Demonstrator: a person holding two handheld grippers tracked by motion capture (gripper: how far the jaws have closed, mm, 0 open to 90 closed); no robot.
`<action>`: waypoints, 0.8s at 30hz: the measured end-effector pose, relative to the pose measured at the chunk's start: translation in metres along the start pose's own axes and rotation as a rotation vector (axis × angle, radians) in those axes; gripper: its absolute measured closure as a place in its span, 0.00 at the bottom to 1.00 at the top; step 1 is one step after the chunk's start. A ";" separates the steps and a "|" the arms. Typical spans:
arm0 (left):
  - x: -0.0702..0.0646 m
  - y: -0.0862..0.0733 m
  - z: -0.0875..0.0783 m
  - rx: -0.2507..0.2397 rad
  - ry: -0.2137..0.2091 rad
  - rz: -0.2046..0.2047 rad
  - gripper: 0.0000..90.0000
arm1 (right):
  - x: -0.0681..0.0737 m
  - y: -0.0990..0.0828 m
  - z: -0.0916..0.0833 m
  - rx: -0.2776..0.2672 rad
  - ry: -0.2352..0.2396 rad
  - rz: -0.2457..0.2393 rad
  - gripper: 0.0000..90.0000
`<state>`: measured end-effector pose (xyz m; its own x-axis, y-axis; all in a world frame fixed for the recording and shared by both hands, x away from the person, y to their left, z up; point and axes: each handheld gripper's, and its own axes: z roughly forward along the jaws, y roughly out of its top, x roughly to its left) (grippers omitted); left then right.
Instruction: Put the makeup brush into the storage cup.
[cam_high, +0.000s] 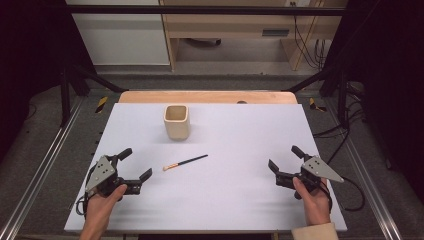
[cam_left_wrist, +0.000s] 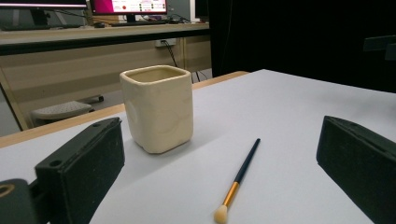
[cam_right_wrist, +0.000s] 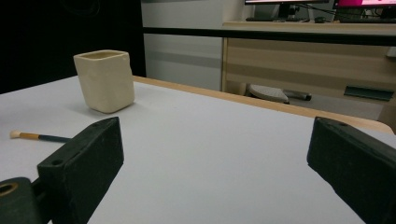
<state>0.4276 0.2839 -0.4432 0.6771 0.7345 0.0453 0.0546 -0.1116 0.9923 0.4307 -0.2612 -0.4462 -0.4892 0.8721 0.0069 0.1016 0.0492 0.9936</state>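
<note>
— Jaws first: my left hand-held gripper (cam_high: 134, 164) is spread wide with nothing between the pads, low over the near left of the worktop (cam_high: 235, 200). My right hand-held gripper (cam_high: 283, 161) is spread just as wide and empty, near right.

— And the brush?

— The makeup brush (cam_high: 185, 162) lies flat between them, nearer my left, pale tip toward me. The cream ceramic cup (cam_high: 176, 122) stands upright beyond it, apart from it.

— What worries you?

— The handle is thin and lies flush with the worktop. If I close too high, I expect the pads to miss it or roll it away. If I pinch near one end, it may swing on lifting. Coming in fast could also knock the cup over, since it sits right behind the brush.
</note>
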 end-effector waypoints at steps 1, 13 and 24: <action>0.000 0.000 0.000 -0.002 0.002 -0.005 0.00 | 0.000 0.000 -0.001 0.000 -0.001 -0.005 0.05; -0.002 0.000 0.002 0.048 -0.005 -0.021 0.00 | -0.001 0.000 -0.006 0.004 -0.022 0.005 0.04; -0.015 0.002 0.006 0.070 -0.046 0.007 0.01 | -0.001 0.001 -0.009 -0.001 -0.033 0.010 0.04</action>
<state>0.4217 0.2686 -0.4424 0.7104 0.7023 0.0457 0.0999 -0.1649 0.9812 0.4236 -0.2665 -0.4441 -0.4592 0.8882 0.0131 0.1055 0.0399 0.9936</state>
